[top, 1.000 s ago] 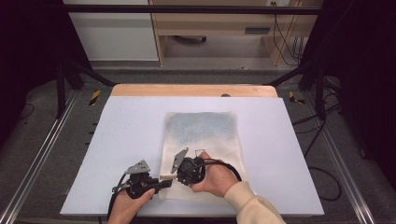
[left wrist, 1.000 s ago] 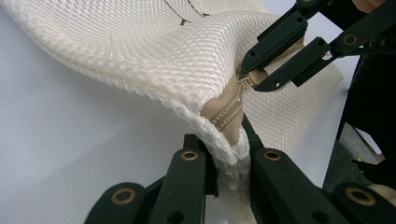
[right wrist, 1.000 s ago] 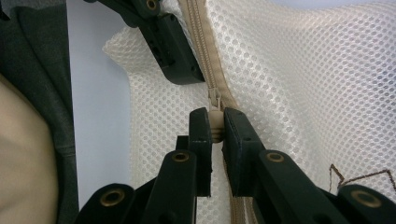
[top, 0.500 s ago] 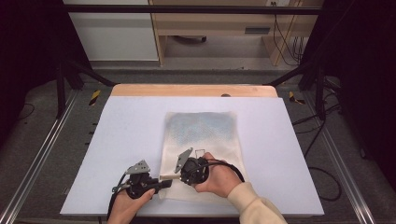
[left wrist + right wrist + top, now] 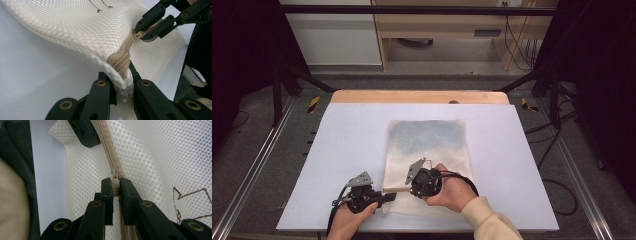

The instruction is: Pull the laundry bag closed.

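Note:
A white mesh bag [image 5: 432,140] with a beige zipper [image 5: 122,60] lies flat on the white table [image 5: 352,140]. My left gripper [image 5: 122,77] is shut on the bag's near left corner, at the zipper's end, and lifts it slightly. My right gripper [image 5: 115,185] is shut on the zipper pull [image 5: 115,187], just behind the slider [image 5: 114,173]. In the high view the left gripper [image 5: 384,194] and the right gripper [image 5: 409,189] sit close together at the bag's near edge. A brown drawn outline [image 5: 190,202] marks the mesh.
The table's front edge [image 5: 412,227] runs just below both hands. A wooden strip [image 5: 417,96] borders the far side. Metal frame rails [image 5: 257,165] flank the table, and cables [image 5: 562,150] lie on the floor to the right.
The right gripper has edged slightly to the right with the zipper pull. The left gripper has kept its hold on the corner.

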The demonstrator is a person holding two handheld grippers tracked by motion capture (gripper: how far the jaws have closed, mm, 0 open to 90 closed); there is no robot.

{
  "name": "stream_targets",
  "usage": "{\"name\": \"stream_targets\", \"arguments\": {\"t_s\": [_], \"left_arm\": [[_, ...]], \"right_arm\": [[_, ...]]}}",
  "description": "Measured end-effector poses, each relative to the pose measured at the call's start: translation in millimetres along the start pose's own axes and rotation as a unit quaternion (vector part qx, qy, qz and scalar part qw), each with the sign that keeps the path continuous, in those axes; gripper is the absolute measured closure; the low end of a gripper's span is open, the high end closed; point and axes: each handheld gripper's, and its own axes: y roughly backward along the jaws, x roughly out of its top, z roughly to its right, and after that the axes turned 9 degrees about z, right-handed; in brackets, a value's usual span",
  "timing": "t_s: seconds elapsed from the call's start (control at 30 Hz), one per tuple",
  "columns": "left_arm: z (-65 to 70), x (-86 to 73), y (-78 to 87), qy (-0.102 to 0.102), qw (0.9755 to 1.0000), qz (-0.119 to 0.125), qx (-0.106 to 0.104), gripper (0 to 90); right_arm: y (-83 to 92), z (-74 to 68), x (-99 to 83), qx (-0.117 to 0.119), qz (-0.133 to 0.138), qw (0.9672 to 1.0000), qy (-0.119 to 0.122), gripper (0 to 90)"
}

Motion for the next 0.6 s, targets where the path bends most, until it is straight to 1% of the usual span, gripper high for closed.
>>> {"name": "stream_targets", "arguments": {"t_s": [0.2,0.27,0.3,0.33,0.5,0.6], "left_arm": [[-0.2,-0.3,-0.1,0.001,1.0,0.001,-0.001,84.9],[-0.3,-0.3,-0.2,0.001,1.0,0.001,-0.001,84.9],[-0.1,-0.4,-0.2,0.001,1.0,0.001,-0.001,84.9],[-0.1,-0.4,-0.3,0.001,1.0,0.001,-0.001,84.9],[0.2,-0.4,-0.3,0.0,1.0,0.001,-0.001,84.9],[0.3,-0.5,-0.5,-0.001,1.0,0.0,-0.001,84.9]], "right_arm": [[4.3,0.3,-4.0,-0.003,0.003,1.0,-0.003,82.3],[5.6,1.1,-5.3,-0.002,0.002,1.0,0.0,82.3],[6.2,0.8,-6.0,-0.003,0.004,1.0,-0.004,82.3],[7.1,1.2,-6.8,-0.003,0.003,1.0,-0.002,82.3],[10.2,2.1,-10.7,-0.006,0.004,0.9999,-0.009,82.3],[10.5,2.2,-12.5,-0.006,0.003,0.9999,-0.009,82.3]]}}
